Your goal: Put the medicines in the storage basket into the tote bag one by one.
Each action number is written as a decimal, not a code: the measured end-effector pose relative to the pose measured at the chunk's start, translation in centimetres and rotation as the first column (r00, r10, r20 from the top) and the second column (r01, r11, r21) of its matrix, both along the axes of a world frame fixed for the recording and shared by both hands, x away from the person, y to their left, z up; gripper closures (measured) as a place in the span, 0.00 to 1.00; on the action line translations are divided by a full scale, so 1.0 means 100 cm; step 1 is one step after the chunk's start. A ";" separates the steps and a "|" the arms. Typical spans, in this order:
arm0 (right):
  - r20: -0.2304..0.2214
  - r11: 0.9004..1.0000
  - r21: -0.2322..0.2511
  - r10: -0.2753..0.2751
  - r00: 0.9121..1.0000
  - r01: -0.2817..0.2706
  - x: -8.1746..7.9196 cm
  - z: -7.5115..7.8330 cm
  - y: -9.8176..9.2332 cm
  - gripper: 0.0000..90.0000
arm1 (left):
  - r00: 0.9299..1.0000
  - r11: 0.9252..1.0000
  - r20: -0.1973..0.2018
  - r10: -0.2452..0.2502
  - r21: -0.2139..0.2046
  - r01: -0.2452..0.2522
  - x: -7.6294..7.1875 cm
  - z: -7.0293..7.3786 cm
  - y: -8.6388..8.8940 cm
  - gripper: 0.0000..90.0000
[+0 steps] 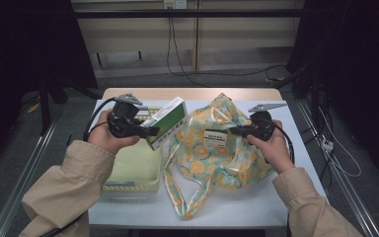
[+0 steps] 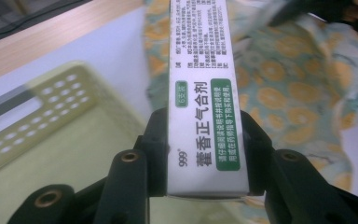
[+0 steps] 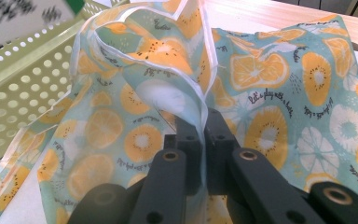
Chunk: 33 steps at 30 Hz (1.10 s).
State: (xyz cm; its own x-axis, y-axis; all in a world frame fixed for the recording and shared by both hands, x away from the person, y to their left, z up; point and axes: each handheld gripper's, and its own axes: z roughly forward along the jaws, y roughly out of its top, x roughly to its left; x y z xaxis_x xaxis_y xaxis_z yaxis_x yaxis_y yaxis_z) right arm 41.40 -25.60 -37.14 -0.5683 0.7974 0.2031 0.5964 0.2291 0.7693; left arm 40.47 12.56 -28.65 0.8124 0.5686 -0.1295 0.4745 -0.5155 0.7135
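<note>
Box: a long white and green box was held in the air above the edge of the basket, just beside the bag.
Long axis: in the high view, the box was tilted, its far end raised and pointed away from the person and toward the right; in the left gripper view the length was seen running straight away from the jaws.
Left gripper: the left gripper was clamped on the near end of the box, a pad pressed on each long side face.
Right gripper: the right gripper was closed tightly on the rim of the bag, with the thin fabric pinched between the pads.
Bag: a fabric bag printed with orange slices was lying on the white table, its rim lifted by the right gripper and its handles trailed toward the person.
Bag contents: a small white item was seen at the mouth of the bag; whether it lay inside could not be told.
Basket: a pale green perforated basket was standing to the left of the bag; nothing could be made out in the part of its floor that was seen.
</note>
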 end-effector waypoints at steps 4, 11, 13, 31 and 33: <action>0.001 1.000 0.001 -0.001 1.000 0.001 0.000 0.001 -0.002 0.97 | 0.998 0.998 -0.006 -0.065 0.003 0.065 -0.011 -0.004 -0.018 0.70; 0.002 1.000 0.003 0.004 1.000 -0.004 -0.001 0.003 0.000 0.97 | 0.989 0.989 -0.036 -0.143 0.028 0.144 -0.016 -0.026 -0.048 0.70; 0.007 1.000 0.001 0.004 1.000 -0.004 -0.002 0.006 -0.001 0.97 | 0.986 0.985 -0.036 -0.161 0.049 0.163 -0.016 -0.031 -0.056 0.70; 0.029 1.000 0.010 0.007 1.000 -0.007 -0.005 0.017 0.002 0.97 | 0.977 0.979 -0.092 -0.190 0.051 0.195 -0.007 -0.076 -0.106 0.70; 0.029 1.000 0.007 0.012 0.999 -0.012 -0.005 0.018 0.004 0.97 | 0.976 0.978 -0.095 -0.197 0.057 0.203 -0.006 -0.079 -0.110 0.70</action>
State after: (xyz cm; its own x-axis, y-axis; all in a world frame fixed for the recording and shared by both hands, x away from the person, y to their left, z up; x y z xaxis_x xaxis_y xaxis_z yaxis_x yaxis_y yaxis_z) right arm 40.94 -25.24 -35.36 -0.5838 0.7889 0.1919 0.5707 0.2306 0.7881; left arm 39.82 1.52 -36.50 0.8976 0.4053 -0.1732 0.4164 -0.6509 0.6348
